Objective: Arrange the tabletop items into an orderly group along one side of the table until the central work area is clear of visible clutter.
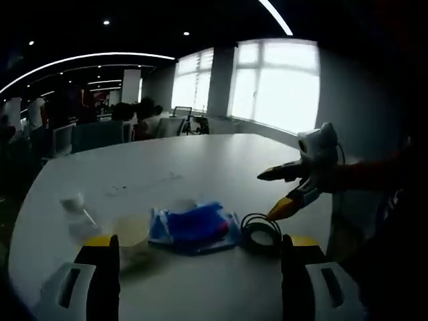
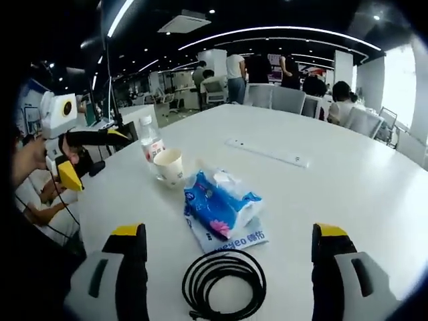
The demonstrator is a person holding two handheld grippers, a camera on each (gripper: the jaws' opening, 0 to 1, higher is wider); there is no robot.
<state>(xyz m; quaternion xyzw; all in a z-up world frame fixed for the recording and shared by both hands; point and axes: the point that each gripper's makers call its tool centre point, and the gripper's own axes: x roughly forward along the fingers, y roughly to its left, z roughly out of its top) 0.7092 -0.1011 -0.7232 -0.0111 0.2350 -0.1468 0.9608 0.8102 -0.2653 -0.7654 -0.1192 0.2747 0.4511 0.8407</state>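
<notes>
From my seat I can read almost nothing. In the right gripper view the blue tissue pack [image 2: 219, 204] carries white characters along its near edge, too small for me to make out. The water bottle [image 2: 151, 143] on the far left has a label whose print is just a blur.

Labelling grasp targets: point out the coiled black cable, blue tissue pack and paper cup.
coiled black cable [image 2: 224, 283]: right gripper view, on the coil's lower strands.
blue tissue pack [image 2: 221, 202]: right gripper view, middle of the wrapper.
paper cup [image 2: 169, 167]: right gripper view, on its outer side wall.
</notes>
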